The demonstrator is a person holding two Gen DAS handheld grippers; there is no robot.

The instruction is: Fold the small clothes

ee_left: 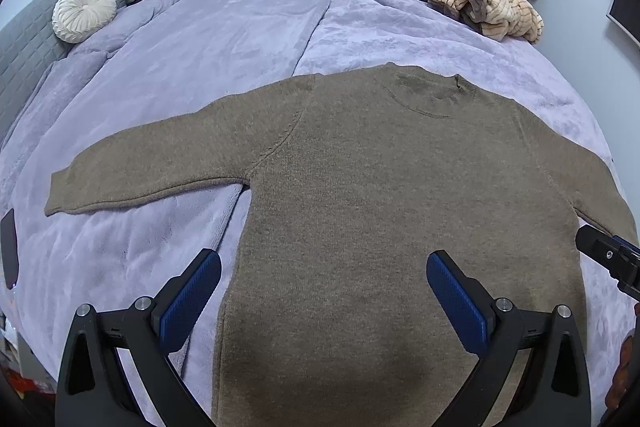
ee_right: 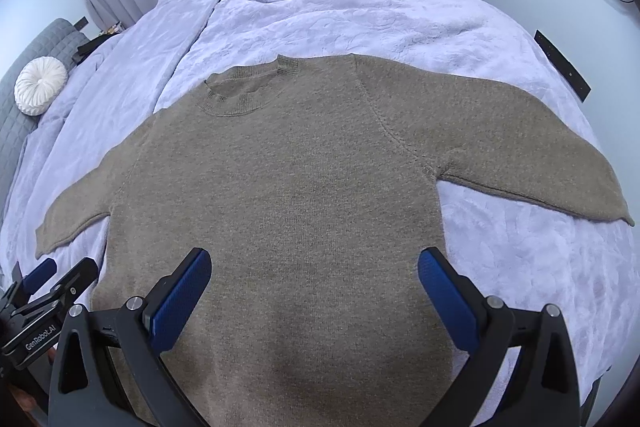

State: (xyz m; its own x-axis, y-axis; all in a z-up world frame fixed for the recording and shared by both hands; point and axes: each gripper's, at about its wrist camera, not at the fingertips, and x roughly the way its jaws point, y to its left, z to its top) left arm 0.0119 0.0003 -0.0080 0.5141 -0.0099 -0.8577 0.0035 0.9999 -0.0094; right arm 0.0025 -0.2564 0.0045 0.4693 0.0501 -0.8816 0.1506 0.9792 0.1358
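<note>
From the left wrist camera I see one brown sweater [ee_left: 380, 195] lying flat on the lavender blanket [ee_left: 240, 23] of the bed, collar toward the far edge and hem toward me. I count two sleeves, both spread out to the sides; the left one ends near the left edge of the bed. My left gripper [ee_left: 324, 291] hangs over the lower part of the sweater with its two blue pads wide apart and nothing between them. At the far right corner of the bed there is one pile of striped clothes [ee_left: 484, 7], and near the far left edge one round white cushion [ee_left: 82, 13]. The blanket between the collar and the pile is free. From the right wrist camera I see the same sweater [ee_right: 288, 187], its right sleeve reaching close to the right edge of the bed. My right gripper [ee_right: 314, 287] is also over the hem area, pads apart and empty. The left gripper [ee_right: 44, 287] shows at the lower left, beside the hem.
</note>
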